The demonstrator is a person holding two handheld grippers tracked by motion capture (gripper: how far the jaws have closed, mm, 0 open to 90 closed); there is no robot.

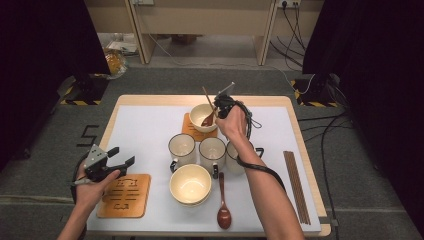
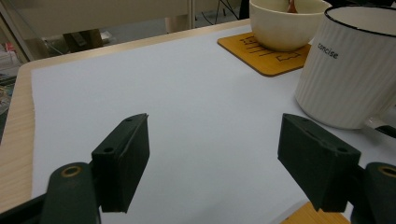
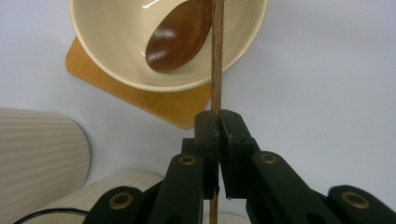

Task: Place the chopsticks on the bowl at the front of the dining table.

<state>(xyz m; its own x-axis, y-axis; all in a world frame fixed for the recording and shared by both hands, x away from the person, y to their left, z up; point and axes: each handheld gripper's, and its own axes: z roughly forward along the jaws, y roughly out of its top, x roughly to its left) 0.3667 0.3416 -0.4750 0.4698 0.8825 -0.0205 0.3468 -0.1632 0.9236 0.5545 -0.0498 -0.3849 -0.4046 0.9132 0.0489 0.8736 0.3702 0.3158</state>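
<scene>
- The table (image 1: 150,125) has a white mat on top and wood at its edges.
- The left gripper (image 1: 122,157) is at the near left, above a wooden coaster (image 1: 125,196). Its jaws are spread wide, with nothing between them.
- The right gripper (image 1: 218,106) is at the far middle of the table. Its jaws are pressed tight on a thin wooden chopstick (image 3: 216,56).
- The far bowl (image 1: 200,114) sits on a far coaster (image 3: 154,100). The chopstick reaches over this bowl's rim.
- A near bowl (image 1: 190,184) sits in front of three white mugs (image 1: 181,147).
- A brown spoon (image 3: 180,33) lies inside the far bowl.
- Another spoon (image 1: 223,202) lies on the mat, just right of the near bowl.
- More chopsticks (image 1: 296,185) lie at the right side.
</scene>
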